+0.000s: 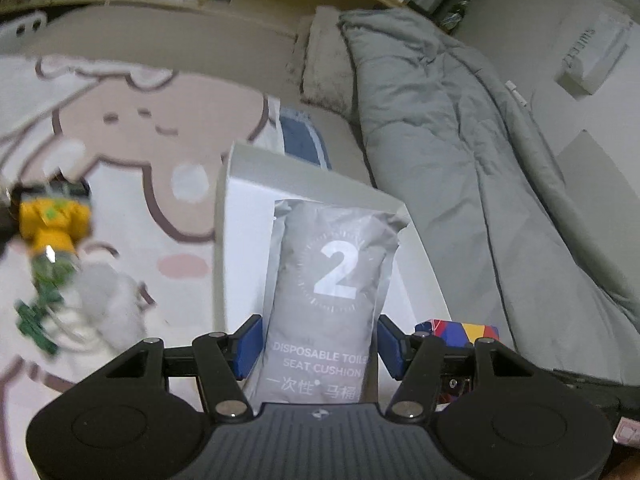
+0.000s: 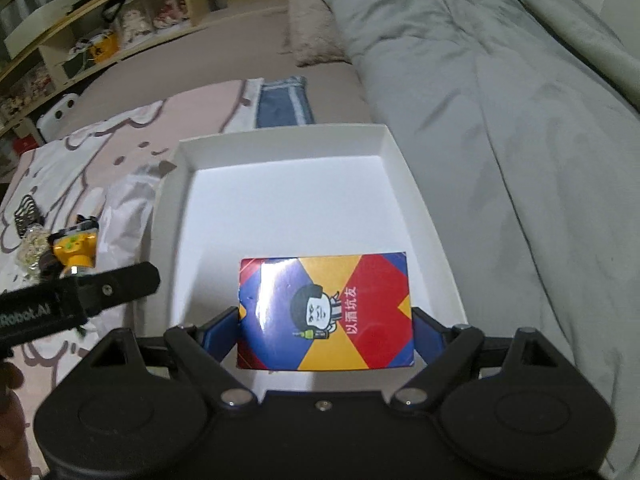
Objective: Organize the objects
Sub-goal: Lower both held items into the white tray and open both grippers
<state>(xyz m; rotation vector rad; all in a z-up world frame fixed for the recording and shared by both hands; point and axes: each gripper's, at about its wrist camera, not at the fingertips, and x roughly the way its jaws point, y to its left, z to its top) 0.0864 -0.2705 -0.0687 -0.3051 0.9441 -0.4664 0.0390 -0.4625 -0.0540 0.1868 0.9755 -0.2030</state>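
My left tool [image 1: 320, 346] is clamped on a grey packet [image 1: 330, 292] printed with a large 2, held upright over the white tray [image 1: 240, 184] on the bed. My right tool [image 2: 324, 334] grips a colourful card box [image 2: 326, 314] by its two short sides, low over the same tray [image 2: 404, 168]. A grey duvet [image 2: 500, 120] lies just beside the tray, and a yellow toy [image 2: 76, 246] sits on the cartoon-print sheet [image 2: 120, 140].
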